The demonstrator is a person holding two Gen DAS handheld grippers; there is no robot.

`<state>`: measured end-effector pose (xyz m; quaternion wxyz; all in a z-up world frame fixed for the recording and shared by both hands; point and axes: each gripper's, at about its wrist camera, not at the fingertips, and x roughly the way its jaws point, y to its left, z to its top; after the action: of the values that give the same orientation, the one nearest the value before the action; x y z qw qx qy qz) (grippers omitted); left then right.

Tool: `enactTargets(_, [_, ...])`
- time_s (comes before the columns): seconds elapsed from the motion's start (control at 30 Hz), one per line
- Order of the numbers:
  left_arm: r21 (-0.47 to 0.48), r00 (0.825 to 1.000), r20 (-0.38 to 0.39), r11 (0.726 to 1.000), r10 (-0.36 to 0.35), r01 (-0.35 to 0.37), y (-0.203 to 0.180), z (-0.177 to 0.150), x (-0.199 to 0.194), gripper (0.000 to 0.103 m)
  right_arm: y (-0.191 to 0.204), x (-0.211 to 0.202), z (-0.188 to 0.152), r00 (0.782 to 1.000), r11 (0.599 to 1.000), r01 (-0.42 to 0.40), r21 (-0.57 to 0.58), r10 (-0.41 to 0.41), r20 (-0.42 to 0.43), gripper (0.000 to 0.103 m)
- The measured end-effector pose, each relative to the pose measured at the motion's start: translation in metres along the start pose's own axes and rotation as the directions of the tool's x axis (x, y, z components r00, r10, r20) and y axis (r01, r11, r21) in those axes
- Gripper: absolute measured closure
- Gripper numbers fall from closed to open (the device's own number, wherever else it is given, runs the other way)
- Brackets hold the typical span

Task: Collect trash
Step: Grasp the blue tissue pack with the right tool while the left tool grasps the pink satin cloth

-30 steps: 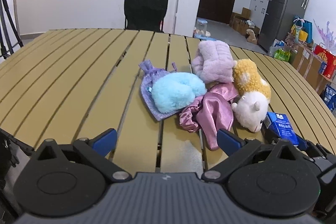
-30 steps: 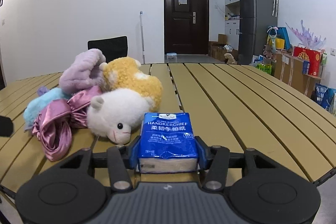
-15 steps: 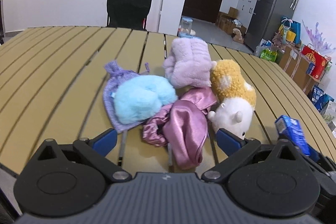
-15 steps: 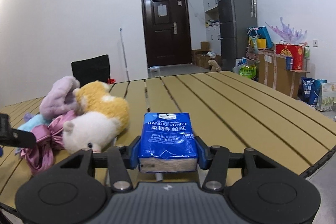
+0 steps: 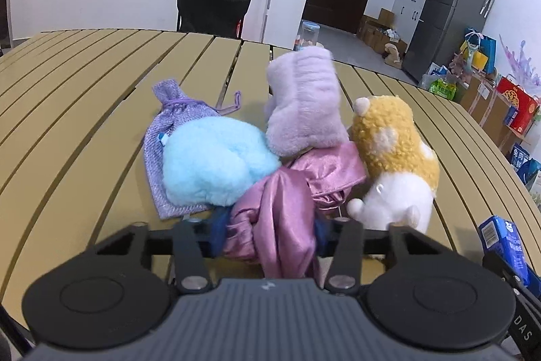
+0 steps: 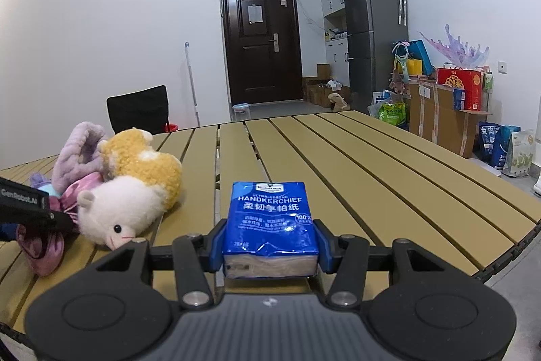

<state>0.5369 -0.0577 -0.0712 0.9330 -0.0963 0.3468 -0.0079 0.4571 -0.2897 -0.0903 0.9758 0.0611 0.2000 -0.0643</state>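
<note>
Both grippers grip: left gripper (image 5: 268,234) closing on satin cloth (image 5: 280,219), right gripper (image 6: 270,247) clamps tissue pack (image 6: 268,225).

A pink satin cloth (image 5: 280,212) lies crumpled on the tabletop (image 5: 84,131) between my left fingers (image 5: 218,227), which are closing on its shiny folds. It sits at the near edge of a soft pile, touching a light blue plush (image 5: 216,164), a lilac plush (image 5: 304,104) and a yellow-and-white toy animal (image 5: 392,158). My right fingers (image 6: 216,242) clamp a blue handkerchief tissue pack (image 6: 270,225) by its two sides; it lies flat, label up, its white tissue end facing me.
</note>
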Motion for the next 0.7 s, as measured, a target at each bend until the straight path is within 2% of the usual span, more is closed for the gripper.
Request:
enactTargets(0.2, [0.003,1.000,0.015,1.000,0.010,-0.010,0.001,-0.004,-0.008,0.063,0.001,-0.006,0.000,1.000,1.000,-0.019,-0.004,0.019,0.008,0.053])
enactTargets(0.7, [0.007,0.996,0.084,1.000,0.017,-0.018,0.006,-0.012,-0.057,0.064,0.002,-0.030,0.001,0.998,0.998,-0.060,-0.007,0.060,0.032,0.053])
